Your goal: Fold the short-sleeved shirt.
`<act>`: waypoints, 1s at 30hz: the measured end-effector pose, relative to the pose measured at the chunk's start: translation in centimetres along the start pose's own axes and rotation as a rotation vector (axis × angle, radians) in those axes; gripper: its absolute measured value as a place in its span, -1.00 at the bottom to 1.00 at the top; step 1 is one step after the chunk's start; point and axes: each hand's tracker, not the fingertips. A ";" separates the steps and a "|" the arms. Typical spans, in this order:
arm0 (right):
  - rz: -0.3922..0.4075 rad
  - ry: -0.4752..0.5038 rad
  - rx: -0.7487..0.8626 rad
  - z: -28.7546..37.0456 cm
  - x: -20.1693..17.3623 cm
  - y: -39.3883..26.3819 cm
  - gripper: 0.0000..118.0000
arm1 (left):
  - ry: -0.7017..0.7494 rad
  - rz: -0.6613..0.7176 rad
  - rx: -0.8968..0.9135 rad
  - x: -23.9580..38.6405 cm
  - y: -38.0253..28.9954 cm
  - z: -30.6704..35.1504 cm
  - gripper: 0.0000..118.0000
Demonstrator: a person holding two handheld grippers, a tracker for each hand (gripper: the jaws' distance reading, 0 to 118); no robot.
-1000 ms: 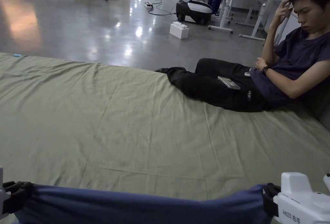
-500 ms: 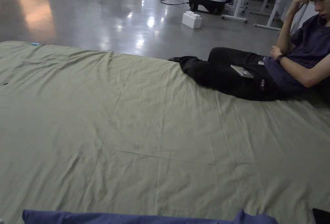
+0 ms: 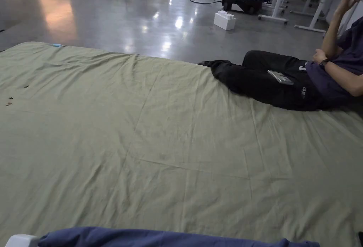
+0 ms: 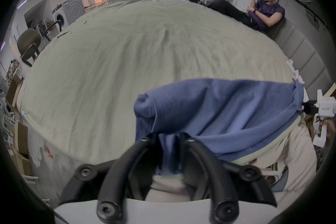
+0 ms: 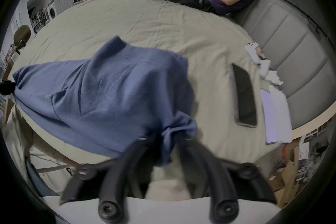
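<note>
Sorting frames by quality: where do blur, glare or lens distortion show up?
Head view: sharp, with glare patches on the polished floor. Left gripper view: fisheye bends the bed sheet into a dome, fairly crisp. Right gripper view: same fisheye, with motion blur on the jaws and blue shirt.

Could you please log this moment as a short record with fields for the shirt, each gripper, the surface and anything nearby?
shirt: blue shirt, stretched between the two grippers at the near edge of the bed
left gripper: shut on one end of the shirt
right gripper: shut on the other end
surface: green sheet, wrinkled
nearby: phone on the sheet to the right of the shirt; a person sitting at the far right
</note>
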 end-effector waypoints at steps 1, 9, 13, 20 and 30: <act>0.009 -0.047 0.004 0.7 0.0 0.2 -0.19 | -0.002 0.014 0.017 -0.1 0.4 0.4 -0.32; -0.007 -0.138 0.350 7.5 -0.9 5.2 0.60 | -0.017 0.005 0.298 2.8 6.1 3.9 0.22; -0.051 -0.117 0.567 8.6 -3.0 8.1 0.60 | 0.019 -0.034 0.429 6.0 8.9 4.6 0.22; -0.144 -0.099 0.863 9.9 -6.9 12.8 -0.15 | 0.103 -0.064 0.700 11.2 12.2 6.7 -0.58; -0.137 -0.107 1.021 11.3 -9.5 15.6 -0.93 | 0.155 -0.045 0.849 13.5 13.1 9.1 -1.00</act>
